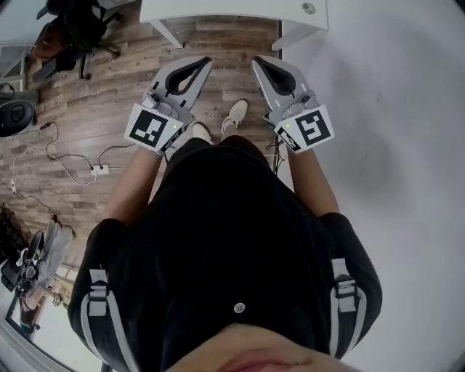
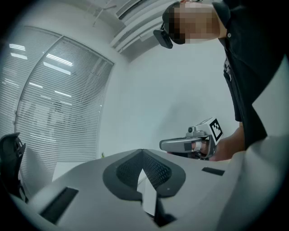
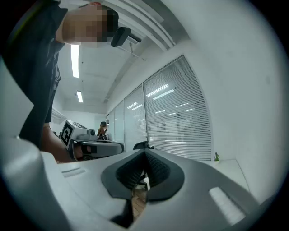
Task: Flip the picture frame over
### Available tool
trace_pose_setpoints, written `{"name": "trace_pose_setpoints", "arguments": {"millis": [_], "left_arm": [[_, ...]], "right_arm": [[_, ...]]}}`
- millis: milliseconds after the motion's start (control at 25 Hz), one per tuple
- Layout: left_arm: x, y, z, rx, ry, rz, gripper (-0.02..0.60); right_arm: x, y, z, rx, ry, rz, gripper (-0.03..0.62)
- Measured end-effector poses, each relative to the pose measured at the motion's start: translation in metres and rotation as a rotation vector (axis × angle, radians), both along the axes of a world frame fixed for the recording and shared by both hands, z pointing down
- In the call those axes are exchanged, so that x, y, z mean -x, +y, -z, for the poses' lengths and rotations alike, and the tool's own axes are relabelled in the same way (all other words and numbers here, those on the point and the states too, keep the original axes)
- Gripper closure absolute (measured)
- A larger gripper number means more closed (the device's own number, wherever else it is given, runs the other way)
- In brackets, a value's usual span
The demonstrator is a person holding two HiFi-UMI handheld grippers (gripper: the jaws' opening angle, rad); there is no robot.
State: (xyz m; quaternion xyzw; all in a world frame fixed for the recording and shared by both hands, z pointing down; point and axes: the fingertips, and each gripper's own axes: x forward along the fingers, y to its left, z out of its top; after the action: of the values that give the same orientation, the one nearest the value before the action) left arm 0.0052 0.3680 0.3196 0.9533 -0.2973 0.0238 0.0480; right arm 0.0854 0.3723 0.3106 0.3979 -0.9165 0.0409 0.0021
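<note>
No picture frame shows in any view. In the head view I hold both grippers level in front of my body, over the wooden floor. My left gripper (image 1: pixel 205 62) is shut and holds nothing, and its black pads (image 2: pixel 142 151) meet at the tips in its own view. My right gripper (image 1: pixel 256 61) is also shut and empty, its pads (image 3: pixel 145 151) closed together. The two point forward side by side, a short gap apart. Each shows in the other's view: the right gripper (image 2: pixel 163 145) with its marker cube, and the left gripper (image 3: pixel 120 146).
A white table (image 1: pixel 218 11) stands just ahead of the gripper tips. A white wall (image 1: pixel 407 109) runs along the right. An office chair (image 1: pixel 73 29) and a power strip with cables (image 1: pixel 98 170) are on the floor at left. Blinds cover the windows (image 2: pixel 54 113).
</note>
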Motion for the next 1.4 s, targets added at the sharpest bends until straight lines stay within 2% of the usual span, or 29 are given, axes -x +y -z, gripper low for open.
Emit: {"name": "trace_pose_setpoints", "arguments": {"millis": [160,440,640,760,1000,1120,1400], "left_arm": [[0.024,0.027,-0.006,0.011,0.048,0.021,0.574],[0.063,0.052,-0.017,0.009,0.033,0.036,0.574],[0.089,0.065,-0.012,-0.003,0.029,0.056,0.574],[0.093,0.062,-0.017,-0.003,0.051,0.074,0.574],[0.108,0.048,-0.012,-0.011,0.042,0.079,0.574],[0.104,0.042,-0.023,-0.009,0.034,0.090,0.574],[0.095,0.028,-0.016,-0.012,0.022,0.112,0.574]], "right_arm": [[0.027,0.030,-0.013,-0.003,0.004,-0.005,0.585],[0.059,0.051,-0.020,0.016,0.005,-0.014,0.583],[0.087,0.063,-0.012,0.005,0.015,0.016,0.585],[0.092,0.061,-0.021,0.001,0.012,0.026,0.585],[0.104,0.047,-0.009,-0.006,0.025,0.025,0.583],[0.098,0.042,-0.019,-0.002,0.021,0.031,0.583],[0.089,0.029,-0.019,-0.011,0.026,0.044,0.583]]}}
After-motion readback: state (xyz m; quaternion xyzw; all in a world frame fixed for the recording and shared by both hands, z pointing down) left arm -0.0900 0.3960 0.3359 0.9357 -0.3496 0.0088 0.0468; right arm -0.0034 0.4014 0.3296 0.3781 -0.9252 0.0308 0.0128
